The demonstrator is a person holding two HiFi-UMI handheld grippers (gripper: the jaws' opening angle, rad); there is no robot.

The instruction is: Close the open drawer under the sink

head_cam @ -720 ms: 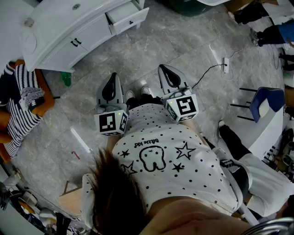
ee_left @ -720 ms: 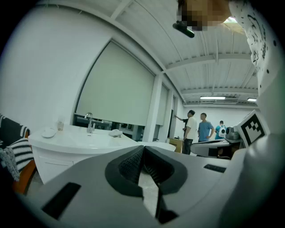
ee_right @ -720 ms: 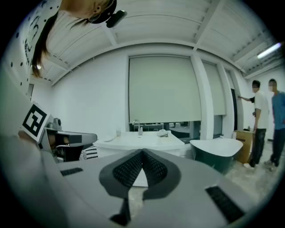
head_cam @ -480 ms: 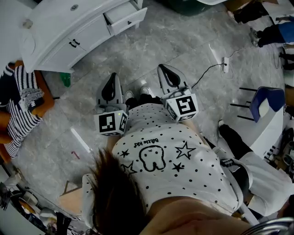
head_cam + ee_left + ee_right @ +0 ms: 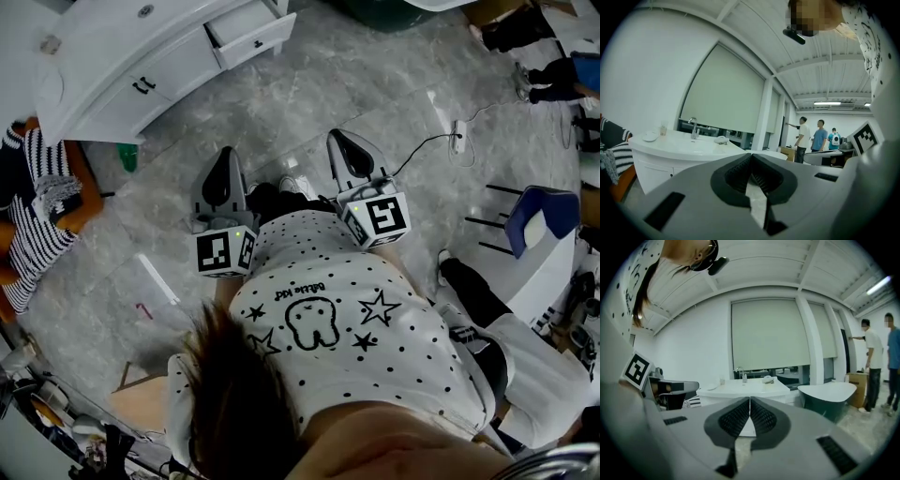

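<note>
Left claw [image 5: 227,155], right claw [image 5: 336,138] closed; drawer [image 5: 258,42] well ahead.

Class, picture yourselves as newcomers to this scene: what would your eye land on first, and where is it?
In the head view, the left gripper and right gripper stand out at centre, side by side, both shut and empty. At upper left, the white vanity has one drawer pulled open, well apart from both grippers. Below them, the person's spotted shirt fills the lower frame.
</note>
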